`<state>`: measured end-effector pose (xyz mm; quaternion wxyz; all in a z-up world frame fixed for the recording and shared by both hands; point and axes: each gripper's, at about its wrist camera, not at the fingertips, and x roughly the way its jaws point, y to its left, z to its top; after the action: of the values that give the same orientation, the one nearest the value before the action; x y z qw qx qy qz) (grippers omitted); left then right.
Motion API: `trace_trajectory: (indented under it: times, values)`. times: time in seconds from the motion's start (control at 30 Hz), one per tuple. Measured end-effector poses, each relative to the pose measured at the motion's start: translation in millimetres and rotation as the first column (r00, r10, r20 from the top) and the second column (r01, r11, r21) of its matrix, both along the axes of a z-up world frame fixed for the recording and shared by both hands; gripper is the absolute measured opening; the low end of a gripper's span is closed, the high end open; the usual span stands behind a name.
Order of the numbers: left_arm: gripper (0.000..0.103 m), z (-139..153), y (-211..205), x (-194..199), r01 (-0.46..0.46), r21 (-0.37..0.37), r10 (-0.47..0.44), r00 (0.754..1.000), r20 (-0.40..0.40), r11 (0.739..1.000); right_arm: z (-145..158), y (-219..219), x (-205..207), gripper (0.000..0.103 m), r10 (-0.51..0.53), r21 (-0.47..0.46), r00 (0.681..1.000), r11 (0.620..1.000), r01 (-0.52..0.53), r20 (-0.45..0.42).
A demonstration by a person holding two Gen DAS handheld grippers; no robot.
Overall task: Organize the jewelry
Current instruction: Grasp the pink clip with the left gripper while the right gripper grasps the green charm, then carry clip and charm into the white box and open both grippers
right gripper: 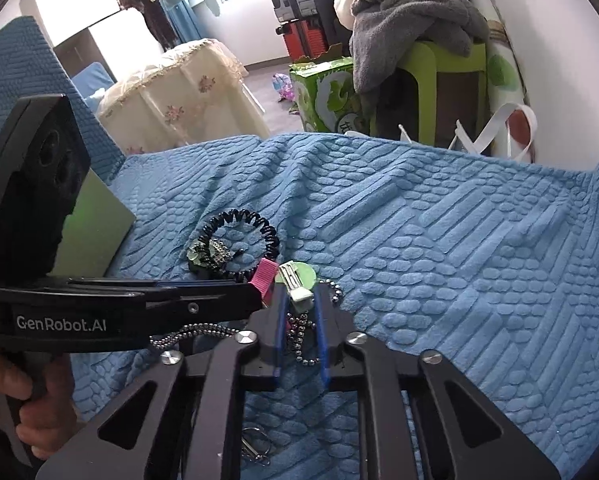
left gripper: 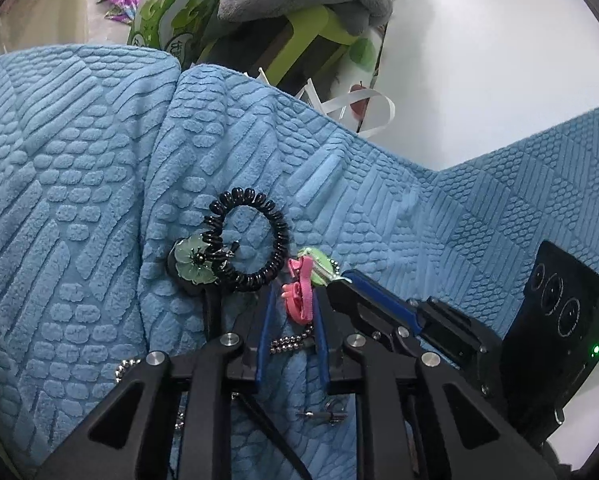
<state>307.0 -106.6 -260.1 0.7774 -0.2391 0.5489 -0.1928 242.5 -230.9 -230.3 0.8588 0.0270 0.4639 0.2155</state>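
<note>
A small pile of jewelry lies on a blue textured blanket [left gripper: 79, 160]. A black spiral hair tie [left gripper: 259, 240] loops beside a green flower clip [left gripper: 193, 262]. A pink bow clip [left gripper: 299, 296] sits between the open fingers of my left gripper [left gripper: 293, 300]. A light green hair clip [right gripper: 297, 280] lies at the tips of my right gripper [right gripper: 301, 300], which is open around it and over a silver bead chain [right gripper: 299, 334]. The right gripper's tip [left gripper: 351, 284] reaches the green clip [left gripper: 319, 268] in the left wrist view. The pink clip [right gripper: 265, 276] touches the left gripper's tip in the right wrist view.
A small metal ring piece [left gripper: 323, 412] lies under the left gripper. Beyond the blanket's far edge stand a green carton [right gripper: 323, 92], a green stool [right gripper: 439, 88] with grey clothes [right gripper: 411, 20] and a gift bag [left gripper: 363, 64]. A white wall [left gripper: 499, 60] is at right.
</note>
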Motion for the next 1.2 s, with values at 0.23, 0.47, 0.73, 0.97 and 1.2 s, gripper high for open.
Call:
trace_trajectory:
  times: [0.23, 0.47, 0.73, 0.97, 1.2]
  values:
    - [0.014, 0.8, 4.1, -1.2, -0.007, 0.013, 0.007, 1.000, -0.003, 1.000, 15.5, -3.2, -9.9, 0.007, -0.040, -0.003, 0.999, 0.999, 0.041, 0.036]
    - [0.015, 3.9, -4.9, -2.2, 0.005, 0.046, -0.005, 1.000, 0.000, 0.999, 21.1, -15.5, -20.9, 0.007, -0.117, -0.015, 0.993, 0.993, 0.117, 0.005]
    - [0.014, 24.8, -4.2, -12.8, 0.015, 0.081, -0.017, 1.000, 0.024, 0.997, 32.5, -14.1, -35.9, 0.007, -0.156, -0.057, 0.988, 0.986, 0.155, 0.000]
    - [0.014, 50.9, 7.2, -39.2, 0.017, 0.143, -0.027, 0.997, 0.071, 0.990, 44.6, -7.4, -59.2, 0.007, -0.200, -0.102, 0.980, 0.975, 0.199, 0.007]
    - [0.014, 72.1, 30.9, -78.5, -0.002, 0.198, -0.021, 0.993, 0.113, 0.980, 50.8, 3.2, -87.5, 0.007, -0.250, -0.133, 0.968, 0.961, 0.244, -0.034]
